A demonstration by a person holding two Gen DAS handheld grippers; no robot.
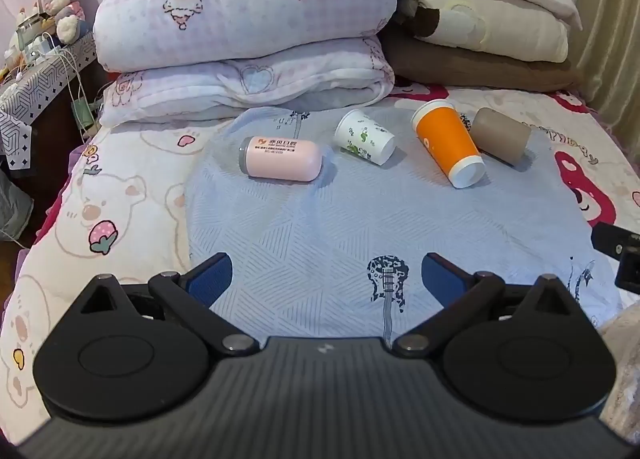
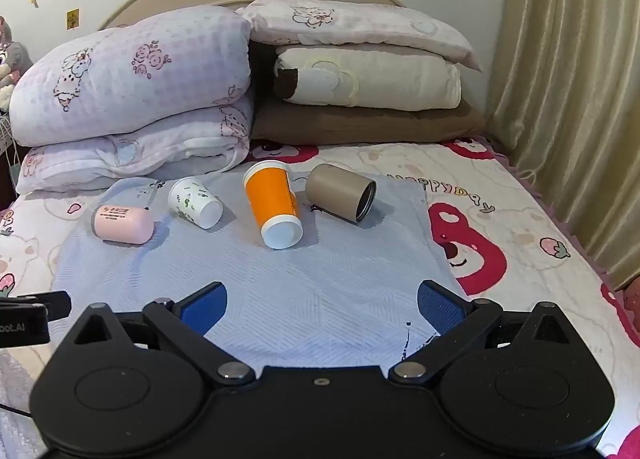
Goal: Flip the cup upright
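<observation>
1. The bed (image 2: 520, 195) carries stacked quilts (image 2: 132, 71) that hide its head end.
2. A pale blue cloth (image 2: 280, 271) holds four cups, all on their sides.
3. The orange cup (image 2: 272, 199) shows its white base; its mouth is turned away.
4. The tan cup (image 2: 340, 195) just beside it shows a dark mouth.
5. The pink cup (image 1: 280, 159) has small unreadable print.
6. The white leaf-print cup (image 1: 364, 137) lies between the pink and orange ones.
7. The left claw (image 1: 326, 279) and right claw (image 2: 322, 305) are both released and empty, well short of the cups.

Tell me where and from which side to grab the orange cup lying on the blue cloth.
Grip the orange cup across its orange mid-body, not the white rim or base. It lies on its side, base toward the camera, mouth toward the pillows, so coming from above with a finger on each side likely works best. The right gripper is open and nearer. The tan cup lies close on the right, so keep that finger tight.
</observation>
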